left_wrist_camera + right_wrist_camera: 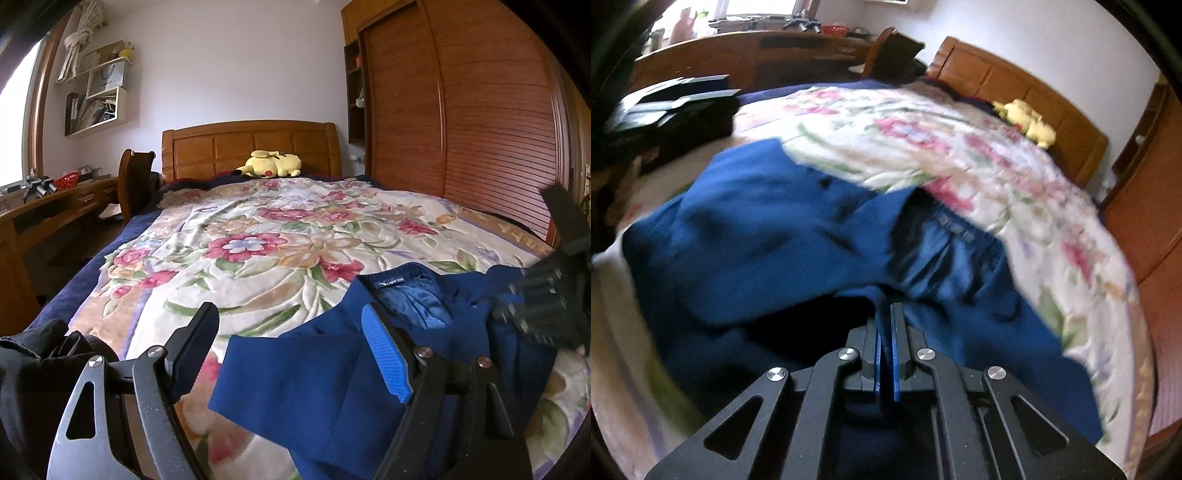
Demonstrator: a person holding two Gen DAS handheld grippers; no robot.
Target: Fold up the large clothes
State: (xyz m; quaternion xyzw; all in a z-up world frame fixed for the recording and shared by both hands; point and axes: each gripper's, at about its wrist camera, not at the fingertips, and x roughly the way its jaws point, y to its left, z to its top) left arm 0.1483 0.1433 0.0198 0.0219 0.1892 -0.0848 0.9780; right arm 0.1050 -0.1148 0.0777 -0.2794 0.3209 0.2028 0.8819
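Blue garment (332,362) rumpled on the floral bed cover (258,229), under and between wide-open, empty left gripper (291,354) fingers; right gripper (885,332) fingers pinched on a fold; looks soft, floppy, bulky, lining likely slippery, so best taken at hems or collar.

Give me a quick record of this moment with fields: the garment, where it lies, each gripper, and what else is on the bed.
garment: blue jacket, crumpled, lining and collar label showing
surface: floral blanket on the bed
left gripper: open, above the jacket's left part
right gripper: shut on jacket fabric
also on bed: yellow plush toy by the headboard; black clothing at near left
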